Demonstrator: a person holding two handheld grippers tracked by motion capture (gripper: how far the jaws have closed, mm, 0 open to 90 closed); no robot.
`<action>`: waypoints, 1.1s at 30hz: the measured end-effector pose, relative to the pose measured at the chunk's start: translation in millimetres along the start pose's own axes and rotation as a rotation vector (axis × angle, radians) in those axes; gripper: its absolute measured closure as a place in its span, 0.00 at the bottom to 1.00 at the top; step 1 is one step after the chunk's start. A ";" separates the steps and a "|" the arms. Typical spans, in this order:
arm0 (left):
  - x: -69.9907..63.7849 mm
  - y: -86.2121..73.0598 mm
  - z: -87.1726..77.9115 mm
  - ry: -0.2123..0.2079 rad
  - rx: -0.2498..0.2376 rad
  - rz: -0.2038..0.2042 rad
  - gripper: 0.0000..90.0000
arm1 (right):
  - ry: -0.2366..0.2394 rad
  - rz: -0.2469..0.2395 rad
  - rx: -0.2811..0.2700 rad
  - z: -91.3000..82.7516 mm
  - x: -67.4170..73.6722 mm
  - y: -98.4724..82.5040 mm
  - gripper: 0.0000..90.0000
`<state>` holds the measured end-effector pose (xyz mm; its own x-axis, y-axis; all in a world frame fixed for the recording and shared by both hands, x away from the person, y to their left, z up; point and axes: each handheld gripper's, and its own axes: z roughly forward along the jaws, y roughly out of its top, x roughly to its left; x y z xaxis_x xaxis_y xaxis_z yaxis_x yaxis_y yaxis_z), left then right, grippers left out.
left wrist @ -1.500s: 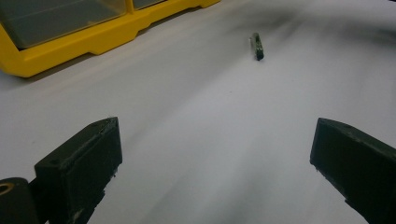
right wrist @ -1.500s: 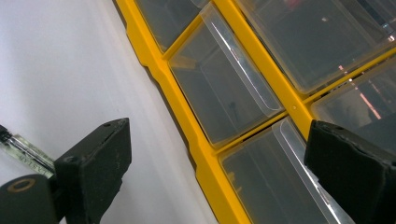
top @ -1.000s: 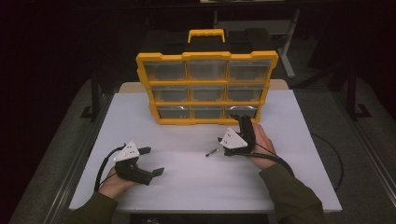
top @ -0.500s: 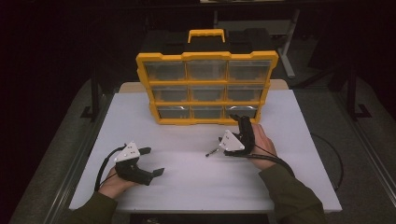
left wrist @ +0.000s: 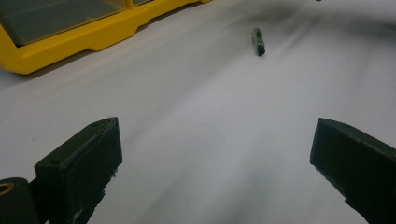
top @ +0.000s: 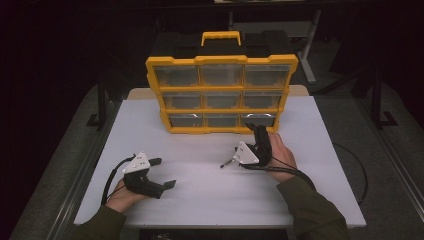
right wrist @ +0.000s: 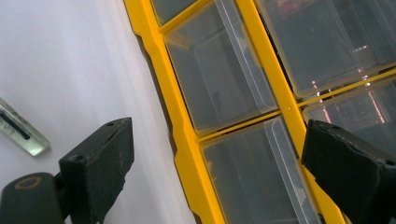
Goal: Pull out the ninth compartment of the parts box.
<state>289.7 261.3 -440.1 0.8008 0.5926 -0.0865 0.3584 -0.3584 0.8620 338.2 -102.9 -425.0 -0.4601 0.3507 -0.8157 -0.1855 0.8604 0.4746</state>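
A yellow organiser cabinet (top: 221,95) with clear drawers in three rows of three and a carry handle (top: 220,38) on top stood upright at the far middle of the white surface (top: 200,200); the left tool (top: 159,173), held in the person's left hand (top: 122,197), lay low near the front left of the surface, well apart from the cabinet, its jaws spread wide with nothing between them; in the left gripper view those jaws framed bare surface, with a small dark screwdriver (left wrist: 258,41) lying farther off beside the cabinet's yellow base (left wrist: 70,42); the right tool (top: 257,131), in the right hand (top: 280,152), was up against the cabinet's bottom right drawer (top: 257,119), released, its jaws wide apart; in the right gripper view they straddled the yellow frame (right wrist: 187,140) and clear drawer fronts (right wrist: 224,74), gripping nothing; the screwdriver (top: 228,162) lay on the surface just left of the right hand, its clear handle (right wrist: 21,128) showing at the edge of the right gripper view.
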 end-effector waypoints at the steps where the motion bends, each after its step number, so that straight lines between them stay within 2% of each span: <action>1: 0.0 0.0 0.0 0.000 0.000 0.000 0.02 | -0.001 -0.002 0.002 0.0 0.5 0.1 0.10; 8: 0.5 0.1 -0.3 0.000 -0.001 0.004 0.02 | -0.016 -0.035 0.015 0.4 1.9 0.3 0.10; 11: 0.1 0.2 -0.4 0.000 -0.001 0.002 0.02 | -0.036 -0.080 0.032 0.9 4.1 0.6 0.10; 24: 0.3 0.4 -1.3 0.002 0.003 0.005 0.02 | -0.066 -0.134 0.064 2.1 9.2 0.4 0.11; 25: 0.3 0.4 -1.4 0.003 0.004 0.005 0.02 | -0.075 -0.180 0.059 3.1 7.3 -0.3 0.11; 33: 0.1 0.5 -1.7 0.003 0.005 0.009 0.02 | -0.095 -0.214 0.074 3.8 9.4 -0.2 0.11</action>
<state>289.2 262.4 -438.8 0.8026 0.5914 -0.0777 0.3539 -0.3673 0.8601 337.2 -98.3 -434.0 -0.3330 0.1874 -0.9241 -0.2044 0.9424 0.2648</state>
